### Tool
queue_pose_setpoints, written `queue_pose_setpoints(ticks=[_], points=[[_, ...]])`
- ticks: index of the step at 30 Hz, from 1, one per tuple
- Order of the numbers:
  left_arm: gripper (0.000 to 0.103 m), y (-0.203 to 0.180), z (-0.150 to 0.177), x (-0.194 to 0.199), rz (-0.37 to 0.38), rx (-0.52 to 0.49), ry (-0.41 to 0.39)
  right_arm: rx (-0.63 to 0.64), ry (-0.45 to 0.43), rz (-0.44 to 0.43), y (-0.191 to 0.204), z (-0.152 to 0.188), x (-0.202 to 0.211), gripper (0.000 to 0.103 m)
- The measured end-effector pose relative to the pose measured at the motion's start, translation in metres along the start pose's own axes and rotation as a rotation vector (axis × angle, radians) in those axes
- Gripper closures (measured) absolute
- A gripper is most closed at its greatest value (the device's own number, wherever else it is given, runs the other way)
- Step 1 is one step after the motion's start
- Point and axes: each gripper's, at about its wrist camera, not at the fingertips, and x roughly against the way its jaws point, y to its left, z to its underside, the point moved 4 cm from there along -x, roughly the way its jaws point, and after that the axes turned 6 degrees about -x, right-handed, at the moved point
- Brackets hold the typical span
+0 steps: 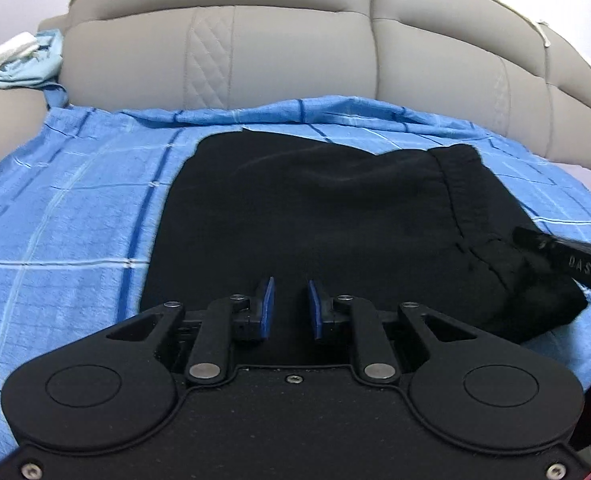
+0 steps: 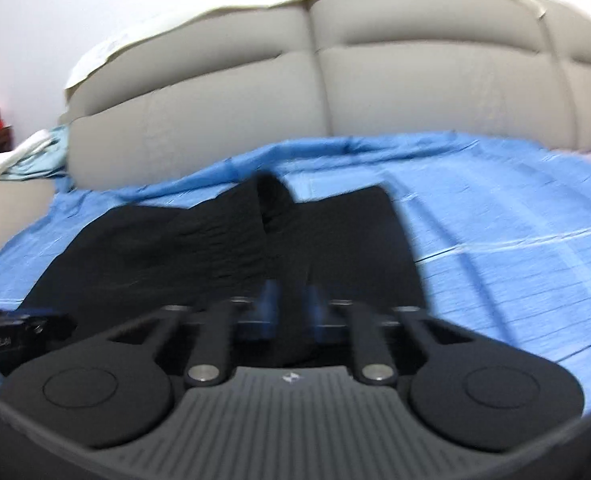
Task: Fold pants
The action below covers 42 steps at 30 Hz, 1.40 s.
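The pants (image 1: 303, 216) are being borne flat on a sheet (image 1: 75, 216) spread over the bed; the sheet is being backed by a padded headboard (image 1: 223, 52) behind it; crumpled bedding (image 1: 23, 60) is being kept at the far left beside the headboard; the left gripper (image 1: 291, 308) is being held over the near edge of the pants; the right gripper (image 2: 291, 308) is being held over the pants further right.

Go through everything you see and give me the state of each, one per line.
Black pants: partly folded, lying on the sheet.
Blue sheet: spread out, wrinkled.
Left gripper: jaws apart, nothing between them.
Right gripper: blurred, jaws shut on the pants fabric.
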Motion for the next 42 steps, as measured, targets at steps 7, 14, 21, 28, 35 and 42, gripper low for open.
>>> queue_pose_setpoints(ticks=[7,14,21,28,35,42], points=[[0.084,-0.028,0.01,0.005,0.048,-0.09,-0.009,-0.081,0.004,-0.036,-0.031,-0.013,0.002,0.048],[0.084,-0.037,0.01,0.004,0.093,-0.125,-0.006,0.101,0.05,-0.241,0.02,-0.047,-0.064,0.0],[0.083,-0.039,0.01,0.004,0.134,-0.103,0.008,-0.082,0.226,-0.354,0.018,-0.054,-0.108,0.059],[0.083,-0.064,0.006,0.002,0.265,-0.109,0.022,0.027,0.065,-0.149,-0.003,-0.075,-0.087,0.063],[0.082,-0.082,0.009,0.0,0.269,-0.156,0.015,0.038,0.119,-0.074,-0.025,-0.058,-0.111,0.033],[0.079,-0.084,0.008,0.001,0.245,-0.163,0.029,0.005,0.041,-0.041,-0.036,-0.061,-0.067,0.018]])
